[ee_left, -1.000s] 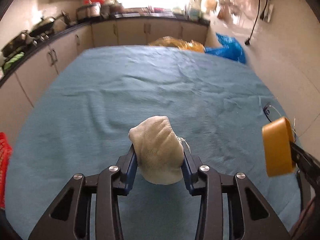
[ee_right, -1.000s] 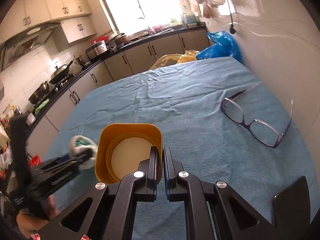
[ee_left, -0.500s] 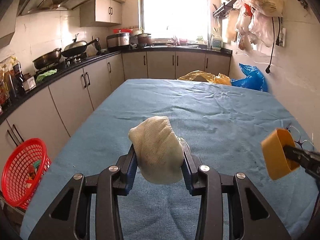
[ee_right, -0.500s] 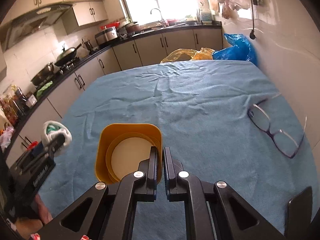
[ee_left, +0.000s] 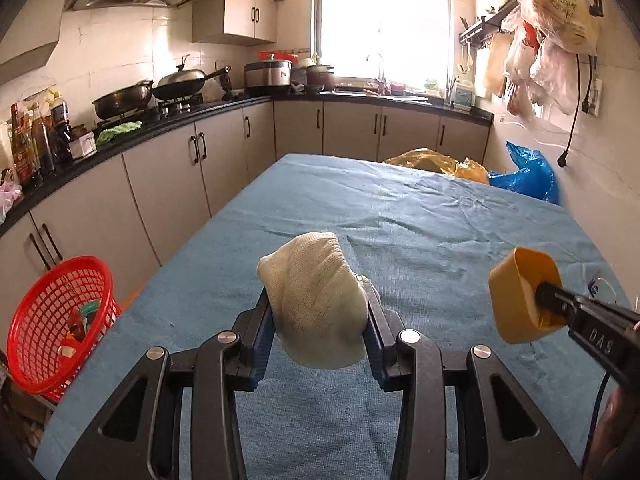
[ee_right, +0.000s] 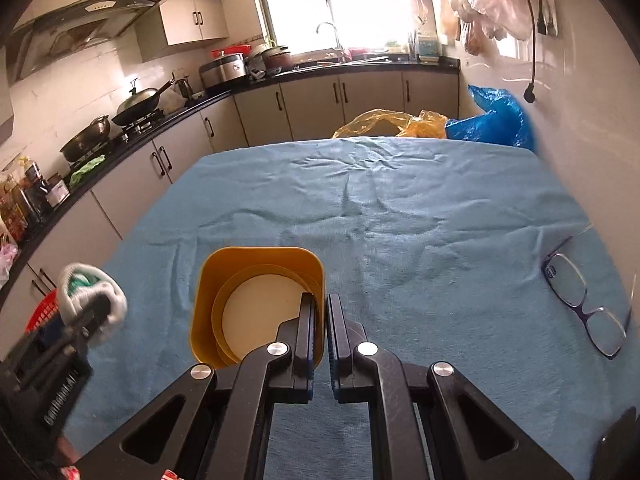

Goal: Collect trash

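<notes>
My left hand-held gripper (ee_left: 320, 316) is clamped on a crumpled off-white knitted cloth wad (ee_left: 314, 304), held up above the blue cloth-covered surface (ee_left: 420, 216). My right hand-held gripper (ee_right: 319, 328) has its jaws nearly together, pinching one wall of a squarish yellow plastic cup (ee_right: 258, 300) with a pale round bottom; the cup hangs clear of the surface too.

Compared with a second ago, both views have tipped up and slid toward the left side of the surface. The left view, which then showed mostly blue cloth, now takes in the whole kitchen, and the red plastic mesh basket (ee_left: 60, 320) on the floor beside the surface's left edge has come into it, with some scraps already inside. The grips look unchanged.

I read this as the carry step: both pieces of trash are lifted and heading for that basket. The purple-framed eyeglasses (ee_right: 584, 304) lie at the right edge, well apart, and I judge they are no trash.
</notes>
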Demonstrator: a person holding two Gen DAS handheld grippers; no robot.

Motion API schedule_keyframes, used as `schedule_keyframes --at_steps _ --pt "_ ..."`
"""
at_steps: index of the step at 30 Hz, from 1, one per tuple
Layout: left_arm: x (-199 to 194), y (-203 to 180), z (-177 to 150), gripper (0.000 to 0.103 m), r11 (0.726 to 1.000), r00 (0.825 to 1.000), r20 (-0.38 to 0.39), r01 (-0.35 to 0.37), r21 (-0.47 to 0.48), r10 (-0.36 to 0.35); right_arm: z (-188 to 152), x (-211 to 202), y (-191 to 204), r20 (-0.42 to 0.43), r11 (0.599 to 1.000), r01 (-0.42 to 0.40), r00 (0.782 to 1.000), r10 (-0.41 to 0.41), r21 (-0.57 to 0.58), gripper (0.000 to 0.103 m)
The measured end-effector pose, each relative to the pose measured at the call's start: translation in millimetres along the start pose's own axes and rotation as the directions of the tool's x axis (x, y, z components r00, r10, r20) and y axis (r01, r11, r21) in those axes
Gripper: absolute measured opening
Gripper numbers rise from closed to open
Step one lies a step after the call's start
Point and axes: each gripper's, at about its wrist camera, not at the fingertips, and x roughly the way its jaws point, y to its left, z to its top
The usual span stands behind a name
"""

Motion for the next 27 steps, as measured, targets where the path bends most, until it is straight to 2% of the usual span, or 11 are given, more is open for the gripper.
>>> schedule_keyframes --at_steps 12,27 --pt "-1 6 -2 0.039 0.999 1.0 0.008 -0.03 -0.016 0.03 -9 -10 18 0.035 0.997 -0.014 0.999 0.016 -0.075 0.006" --pt "1 3 -2 0.039 0.999 0.999 0.003 -0.045 -0.009 0.045 -9 -11 17 0.036 0.997 -0.01 0.999 0.013 -0.073 0.006"
